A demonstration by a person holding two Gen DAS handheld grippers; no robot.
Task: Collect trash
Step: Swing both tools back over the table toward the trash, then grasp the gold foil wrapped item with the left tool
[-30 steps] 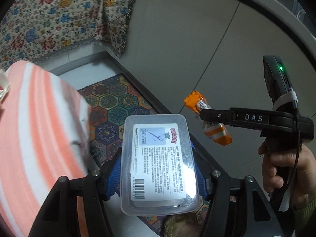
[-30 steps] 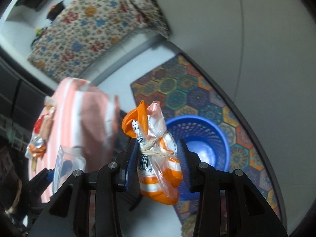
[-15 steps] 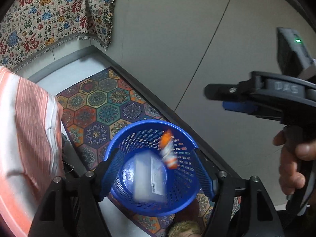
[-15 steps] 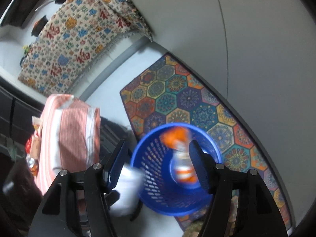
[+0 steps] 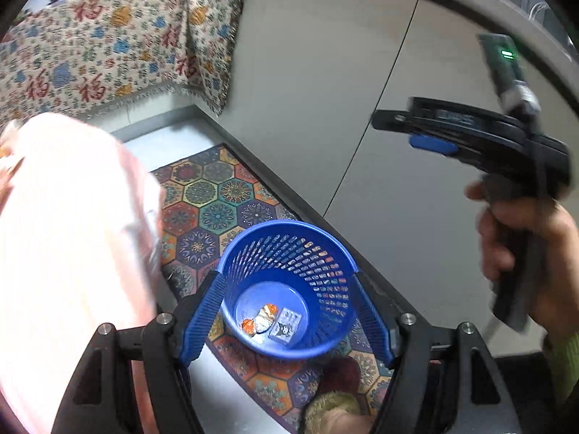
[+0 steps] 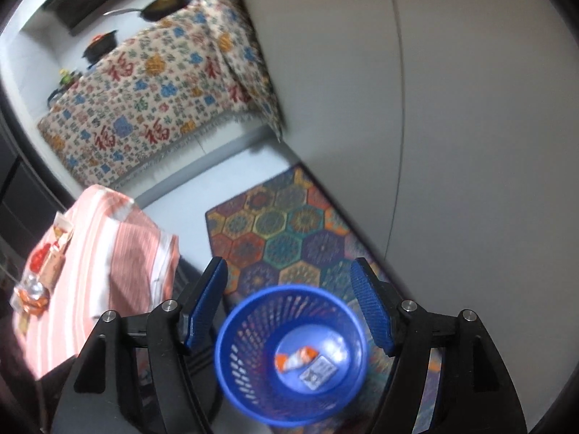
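Where blue basket (image 5: pixel 289 289) sits: one wrapper (image 5: pixel 261 320), one box (image 5: pixel 286 327).

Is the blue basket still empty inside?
No, the blue basket has an orange wrapper and a small clear box lying on its bottom.

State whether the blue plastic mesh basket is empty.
Not empty: the blue plastic mesh basket holds an orange wrapper and a clear labelled box.

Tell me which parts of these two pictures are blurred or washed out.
Left wrist view: the striped cloth is overexposed and smeared, the right gripper motion-blurred, the blue basket fairly sharp. Right wrist view: basket and rug soft; both views bend at the edges.
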